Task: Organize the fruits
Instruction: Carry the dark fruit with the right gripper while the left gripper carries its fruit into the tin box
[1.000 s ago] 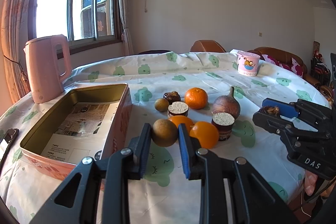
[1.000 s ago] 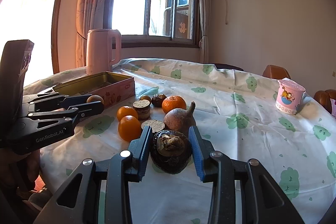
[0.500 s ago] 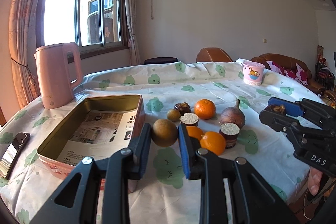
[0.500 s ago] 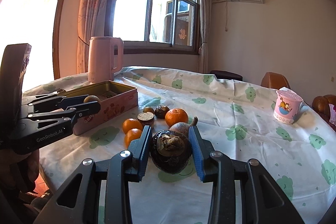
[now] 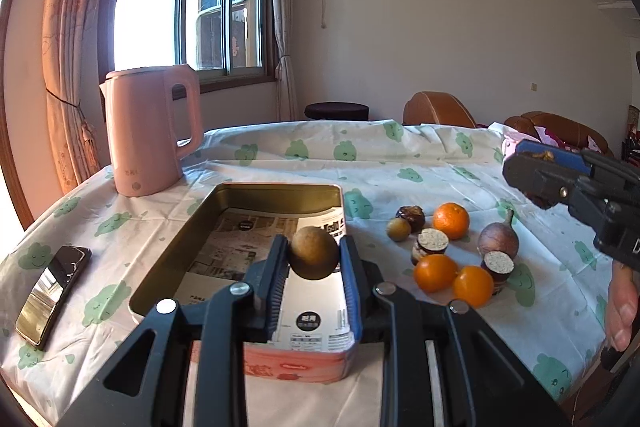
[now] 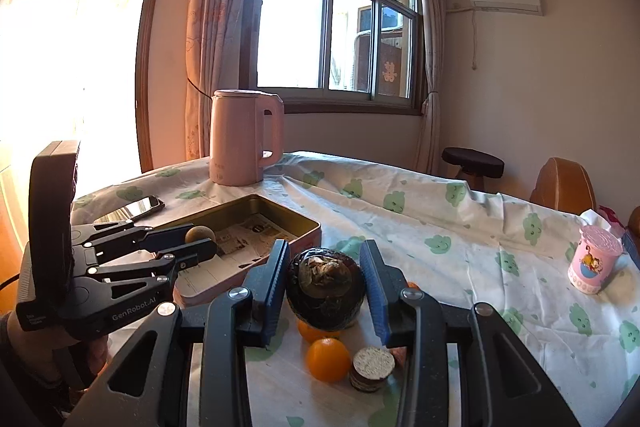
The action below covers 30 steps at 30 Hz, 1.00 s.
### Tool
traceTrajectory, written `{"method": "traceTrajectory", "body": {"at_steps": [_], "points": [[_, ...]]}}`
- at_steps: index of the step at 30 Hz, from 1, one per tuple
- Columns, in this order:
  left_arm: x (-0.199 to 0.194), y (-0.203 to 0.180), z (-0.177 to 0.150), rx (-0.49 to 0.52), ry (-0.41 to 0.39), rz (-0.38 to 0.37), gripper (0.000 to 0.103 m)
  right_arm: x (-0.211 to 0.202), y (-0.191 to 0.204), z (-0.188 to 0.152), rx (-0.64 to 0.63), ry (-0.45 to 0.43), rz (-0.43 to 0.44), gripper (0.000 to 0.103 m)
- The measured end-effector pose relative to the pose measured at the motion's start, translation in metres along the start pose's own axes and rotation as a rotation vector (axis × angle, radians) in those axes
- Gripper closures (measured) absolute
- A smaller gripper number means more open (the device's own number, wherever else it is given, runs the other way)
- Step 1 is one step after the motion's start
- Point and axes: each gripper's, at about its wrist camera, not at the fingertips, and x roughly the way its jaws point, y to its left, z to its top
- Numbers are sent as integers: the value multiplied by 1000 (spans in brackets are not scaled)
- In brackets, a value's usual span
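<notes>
Fruits are split between both grippers and the table. One small round brown fruit (image 5: 314, 253) is clamped between the blue pads of the left gripper (image 5: 314, 259) and hangs in the air above the near end of the open rectangular gold-lined tin box (image 5: 240, 193), whose floor is covered with printed paper. A dark, round, rough-skinned fruit (image 6: 325, 289) is clenched in the right gripper (image 6: 325, 285), raised above the table and clear of the fruit cluster.

On the white tablecloth with green prints (image 5: 420, 163), right of the tin, lie the remaining fruits: three round oranges (image 5: 451, 221), a purple bulb-shaped fruit with a stem (image 5: 498, 239), two dark cut pieces with pale flat tops (image 5: 431, 245), a small brown fruit (image 5: 399, 229) and a dark wrinkled one (image 5: 411, 217) touching it.

A tall pink electric kettle (image 5: 150, 133) stands beyond the tin's far left corner. A black mobile phone (image 5: 54, 293) lies flat to the left of the tin. A pink printed cup (image 6: 594, 263) stands well apart on the far right.
</notes>
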Motion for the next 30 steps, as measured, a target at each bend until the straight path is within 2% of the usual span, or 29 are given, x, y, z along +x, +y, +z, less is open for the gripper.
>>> {"method": "traceTrajectory", "body": {"at_steps": [7, 13, 23, 30], "points": [[15, 32, 8, -45, 37, 26, 76, 42, 13, 25, 4, 54, 48, 65], [26, 60, 13, -82, 58, 49, 76, 76, 25, 36, -16, 97, 53, 65], [41, 84, 12, -96, 89, 100, 76, 131, 49, 32, -53, 187, 61, 64], [47, 88, 13, -98, 106, 100, 76, 149, 63, 24, -75, 229, 71, 64]]}}
